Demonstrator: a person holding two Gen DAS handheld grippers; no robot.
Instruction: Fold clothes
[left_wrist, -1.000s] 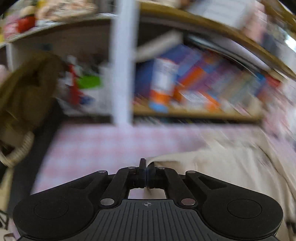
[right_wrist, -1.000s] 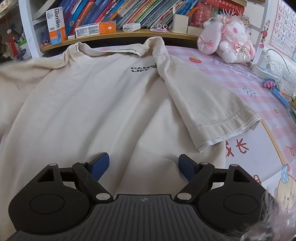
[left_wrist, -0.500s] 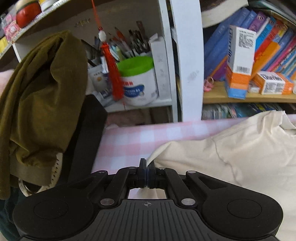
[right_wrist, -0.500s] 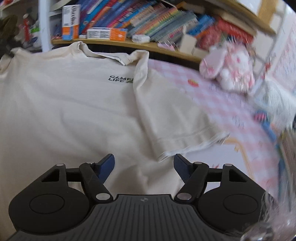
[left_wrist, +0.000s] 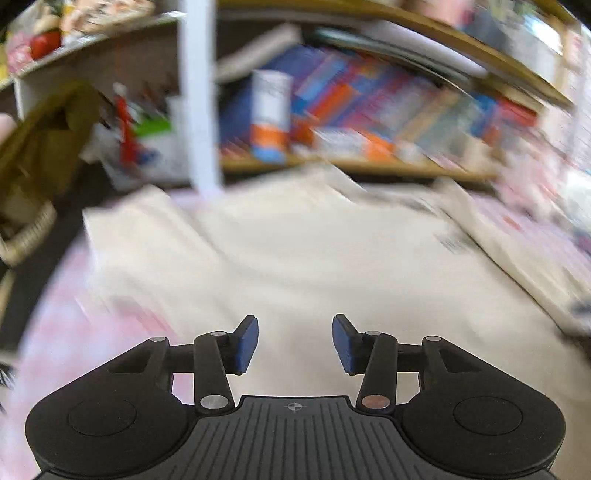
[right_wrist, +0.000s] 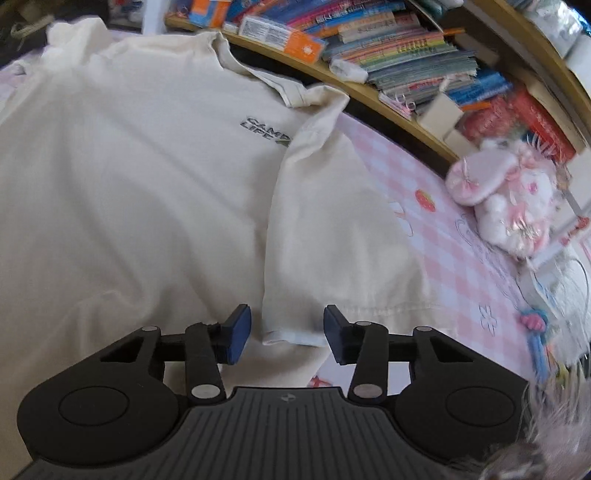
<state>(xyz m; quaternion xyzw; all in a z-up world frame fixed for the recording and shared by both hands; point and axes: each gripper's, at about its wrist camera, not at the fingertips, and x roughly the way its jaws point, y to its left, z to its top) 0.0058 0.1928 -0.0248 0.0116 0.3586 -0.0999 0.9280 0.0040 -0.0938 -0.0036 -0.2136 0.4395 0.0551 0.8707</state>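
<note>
shelf (right_wrist: 402, 110): books (right_wrist: 402, 55), boxes | basket (left_wrist: 29, 236): contents unclear

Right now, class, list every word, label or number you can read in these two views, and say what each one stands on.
"CAMP LIFE": dark print on the chest of the cream T-shirt, its right end covered by the folded sleeve.
Book spines on the shelf: printed, too small to read.
Orange and white box: lettering too small to read.
Left wrist view: all blurred, nothing legible.
</note>
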